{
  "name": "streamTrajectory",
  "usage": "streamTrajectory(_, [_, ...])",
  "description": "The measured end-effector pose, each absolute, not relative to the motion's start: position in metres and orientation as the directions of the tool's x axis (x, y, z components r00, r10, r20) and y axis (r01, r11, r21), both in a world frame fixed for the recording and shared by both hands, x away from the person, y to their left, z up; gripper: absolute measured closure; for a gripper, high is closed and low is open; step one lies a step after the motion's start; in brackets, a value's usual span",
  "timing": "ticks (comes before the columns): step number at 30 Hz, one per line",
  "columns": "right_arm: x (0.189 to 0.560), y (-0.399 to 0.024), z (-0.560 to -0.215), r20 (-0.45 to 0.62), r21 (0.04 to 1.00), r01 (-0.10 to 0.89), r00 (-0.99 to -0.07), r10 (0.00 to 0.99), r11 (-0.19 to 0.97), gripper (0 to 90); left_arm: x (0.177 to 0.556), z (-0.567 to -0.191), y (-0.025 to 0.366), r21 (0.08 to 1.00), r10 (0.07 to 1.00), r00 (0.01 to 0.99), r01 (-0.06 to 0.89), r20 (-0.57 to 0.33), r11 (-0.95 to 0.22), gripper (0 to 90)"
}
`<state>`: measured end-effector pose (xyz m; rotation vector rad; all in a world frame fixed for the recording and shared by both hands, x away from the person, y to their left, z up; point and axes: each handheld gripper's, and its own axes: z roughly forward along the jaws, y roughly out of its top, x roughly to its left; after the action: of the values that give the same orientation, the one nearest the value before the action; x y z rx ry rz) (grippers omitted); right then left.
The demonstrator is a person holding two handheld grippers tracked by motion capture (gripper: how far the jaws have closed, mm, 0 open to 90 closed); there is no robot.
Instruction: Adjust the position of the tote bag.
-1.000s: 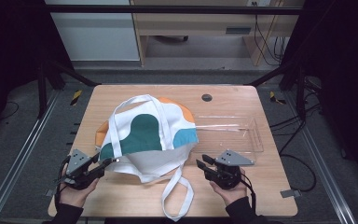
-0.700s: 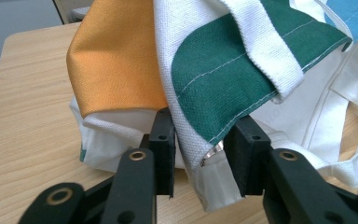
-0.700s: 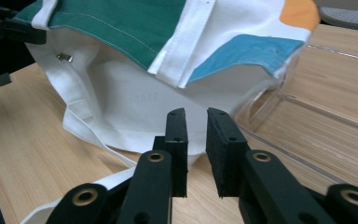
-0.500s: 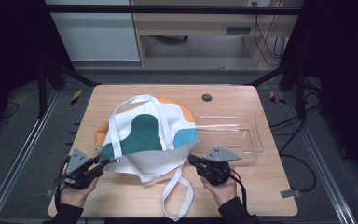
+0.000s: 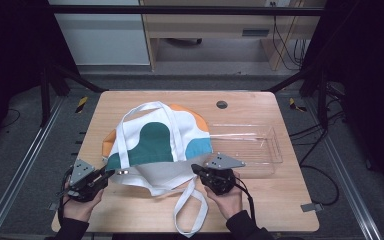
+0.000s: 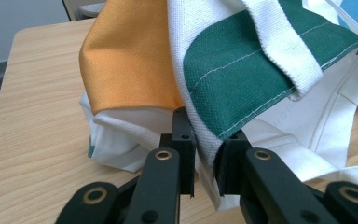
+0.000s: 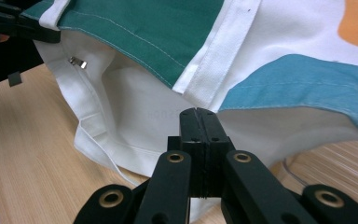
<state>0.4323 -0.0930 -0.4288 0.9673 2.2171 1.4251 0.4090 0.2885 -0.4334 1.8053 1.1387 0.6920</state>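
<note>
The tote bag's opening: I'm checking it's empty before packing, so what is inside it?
Inside the tote bag, the right gripper view shows white lining and a small metal clasp. Deeper in, the upper panel covers the interior, so contents cannot be told.

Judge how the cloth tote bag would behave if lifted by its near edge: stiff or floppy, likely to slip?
The tote bag would probably sag: its cloth lies folded and rumpled. Its loose strap would likely dangle. The coarse weave suggests little slipping.

White tote bag [image 5: 155, 145] with green, orange, blue patches, crumpled on table
</note>
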Motion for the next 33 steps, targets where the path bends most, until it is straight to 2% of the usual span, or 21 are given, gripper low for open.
streamTrajectory(19, [0.437,-0.041,-0.433,0.033,0.889,0.329,-0.740,0.672,0.319,90.0,0.410,-0.434,0.296,0.886,0.911,0.413,0.424,-0.003,-0.189,82.0])
streamTrajectory(33, [0.439,-0.017,-0.451,0.051,0.881,0.349,-0.741,0.670,0.319,90.0,0.411,-0.434,0.297,0.885,0.912,0.410,0.425,-0.003,-0.188,81.9])
